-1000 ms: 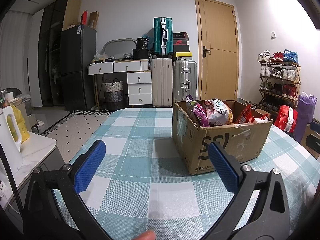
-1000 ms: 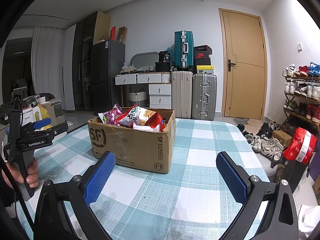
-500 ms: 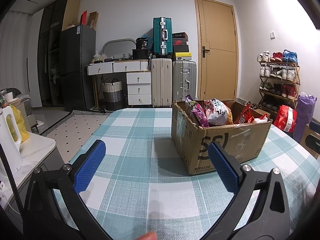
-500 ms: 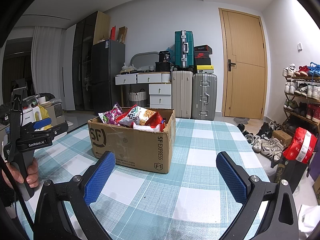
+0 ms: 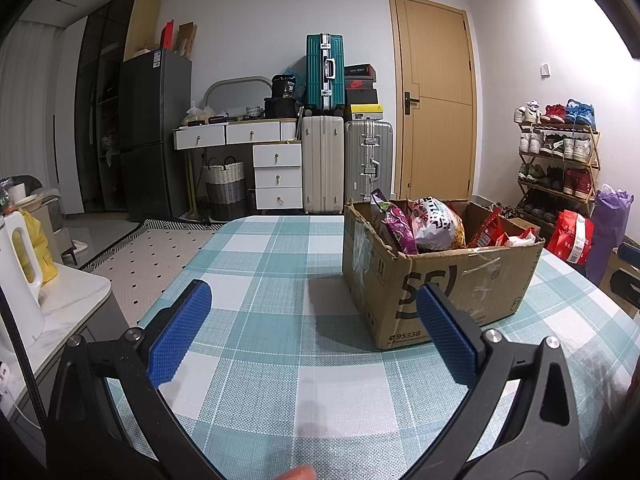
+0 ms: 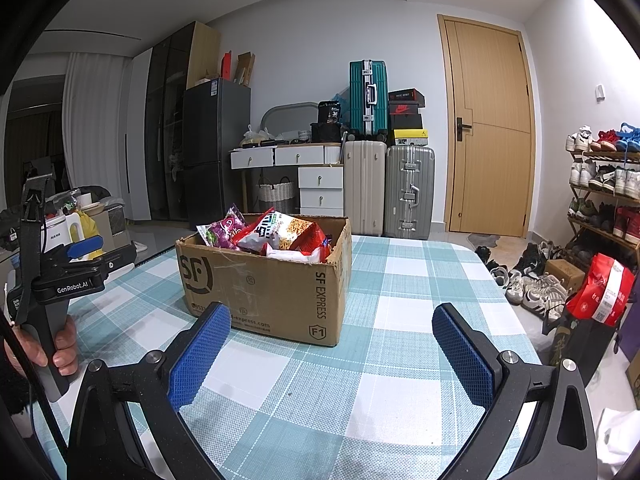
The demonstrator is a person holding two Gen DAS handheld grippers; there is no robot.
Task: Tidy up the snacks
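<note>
A brown cardboard box (image 5: 452, 280) stands on a blue-and-white checked tablecloth (image 5: 280, 320). It holds several snack bags: a purple one (image 5: 396, 232), a white one (image 5: 436, 224) and red ones (image 5: 486, 232). The box also shows in the right wrist view (image 6: 264, 280), with a purple bag (image 6: 224, 230) and an orange-and-white bag (image 6: 288, 234) on top. My left gripper (image 5: 316, 332) is open and empty, left of the box and nearer than it. My right gripper (image 6: 332, 356) is open and empty, in front of the box's right corner.
The left gripper's body, held by a hand, shows at the left of the right wrist view (image 6: 68, 276). A white kettle (image 5: 16, 276) stands on a side counter at left. Suitcases (image 5: 344, 164), drawers (image 5: 276, 168), a door and a shoe rack (image 5: 556, 160) lie beyond the table.
</note>
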